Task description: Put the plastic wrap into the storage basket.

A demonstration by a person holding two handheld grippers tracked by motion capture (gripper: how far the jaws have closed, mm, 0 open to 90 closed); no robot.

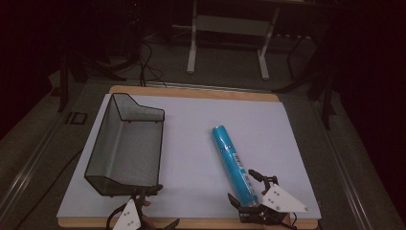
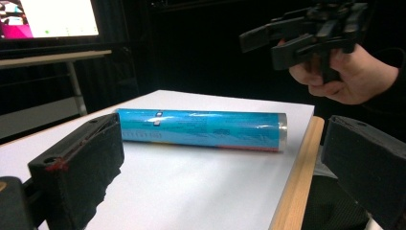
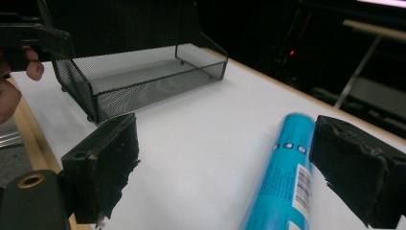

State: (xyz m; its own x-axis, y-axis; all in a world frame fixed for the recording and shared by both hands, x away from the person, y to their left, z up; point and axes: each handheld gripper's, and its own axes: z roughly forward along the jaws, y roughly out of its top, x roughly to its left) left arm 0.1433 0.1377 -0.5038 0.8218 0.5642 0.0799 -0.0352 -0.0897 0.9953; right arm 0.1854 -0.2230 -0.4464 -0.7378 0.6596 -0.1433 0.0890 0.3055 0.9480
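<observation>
A blue tube with a barcode label lies on the white sheet, right of centre, its length running away from me. My right gripper stands open at the tube's near end. In the right gripper view the tube lies between the jaws, close to the right one, and the gripper is open. My left gripper is open at the front edge, just in front of a black mesh tray, and grips nothing. Across the sheet, the left gripper view takes in the tube side-on.
The mesh tray has nothing in it and its high wall is at the far end. The sheet covers a wooden board. A hand holds the right gripper above the board's edge. A white table frame and cables lie on the floor beyond.
</observation>
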